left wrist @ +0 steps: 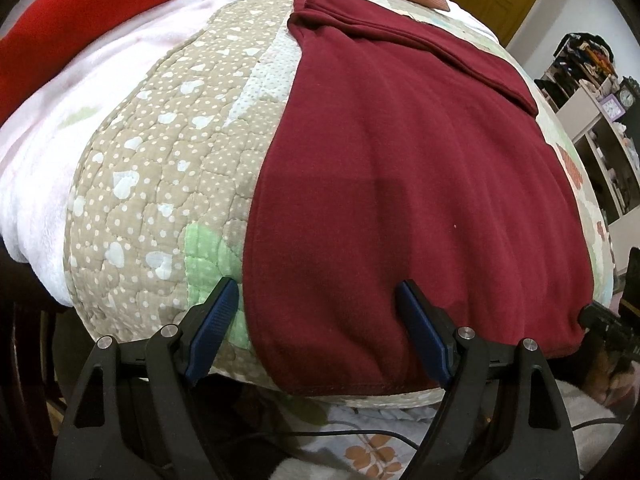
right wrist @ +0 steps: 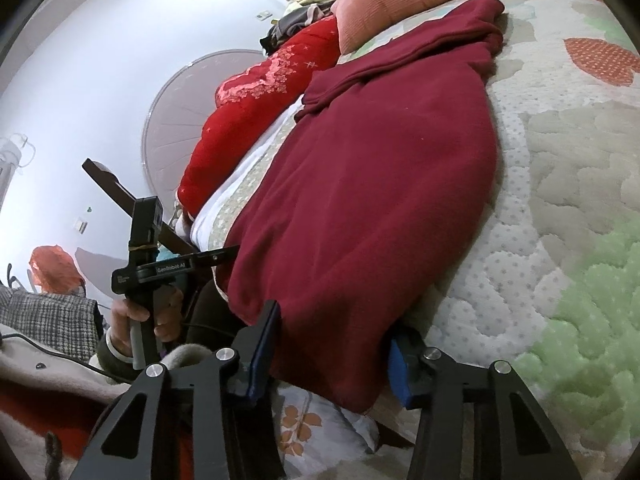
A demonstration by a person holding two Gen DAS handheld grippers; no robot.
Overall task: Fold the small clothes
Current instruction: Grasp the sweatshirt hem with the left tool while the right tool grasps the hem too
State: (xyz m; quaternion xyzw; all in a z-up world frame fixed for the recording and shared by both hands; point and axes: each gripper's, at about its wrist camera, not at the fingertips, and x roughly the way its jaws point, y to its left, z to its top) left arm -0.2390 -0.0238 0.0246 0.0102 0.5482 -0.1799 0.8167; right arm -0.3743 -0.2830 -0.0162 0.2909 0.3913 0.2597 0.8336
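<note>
Quilted heart-print bedspread point(left wrist: 160, 184) bearing a flat maroon knit garment point(left wrist: 400, 184).
Your left gripper point(left wrist: 316, 300) gapes over its near hem; your right gripper point(right wrist: 334, 336) straddles its corner, jaws apart.

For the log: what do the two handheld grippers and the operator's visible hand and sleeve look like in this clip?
Both the left gripper and the right gripper have matte black plastic linkage arms with round silver pivot pins and blue textured finger pads. The right wrist view shows the other unit's black handle, printed "GenRobot", with a thin black cable trailing. The bare hand on it emerges from a dark cuff beside a grey houndstooth sleeve.
</note>
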